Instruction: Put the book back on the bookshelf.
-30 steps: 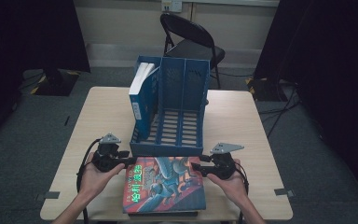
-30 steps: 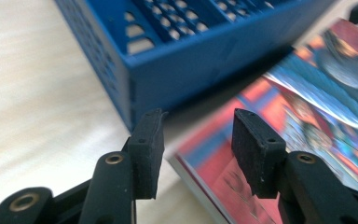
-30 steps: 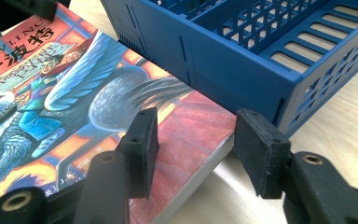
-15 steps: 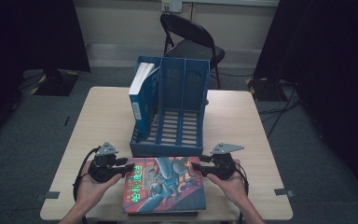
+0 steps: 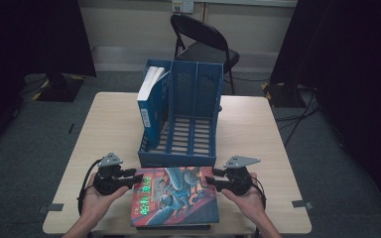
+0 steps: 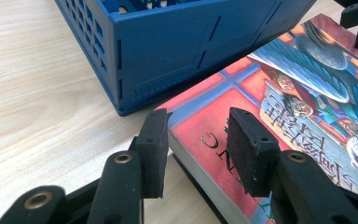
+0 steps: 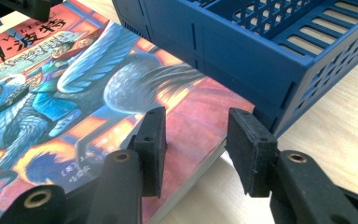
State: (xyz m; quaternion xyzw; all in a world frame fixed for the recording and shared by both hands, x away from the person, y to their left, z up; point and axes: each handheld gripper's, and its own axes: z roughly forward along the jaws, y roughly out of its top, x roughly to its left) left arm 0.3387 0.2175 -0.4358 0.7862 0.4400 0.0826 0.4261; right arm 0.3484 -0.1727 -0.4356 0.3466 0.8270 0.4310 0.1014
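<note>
Straddling opposite edges of the picture book (image 5: 176, 196), which lay flat just before the blue file rack (image 5: 181, 116), my left gripper (image 5: 135, 179) and right gripper (image 5: 212, 182) had just been closing, not yet clamped; lifting and filing it beside the upright book (image 5: 149, 104) remained.

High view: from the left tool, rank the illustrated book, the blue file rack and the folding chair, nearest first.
From the left tool:
1. Illustrated book, flat at the tool's tips.
2. Blue file rack, mid-table beyond the book.
3. Folding chair, behind the table's far edge.
</note>
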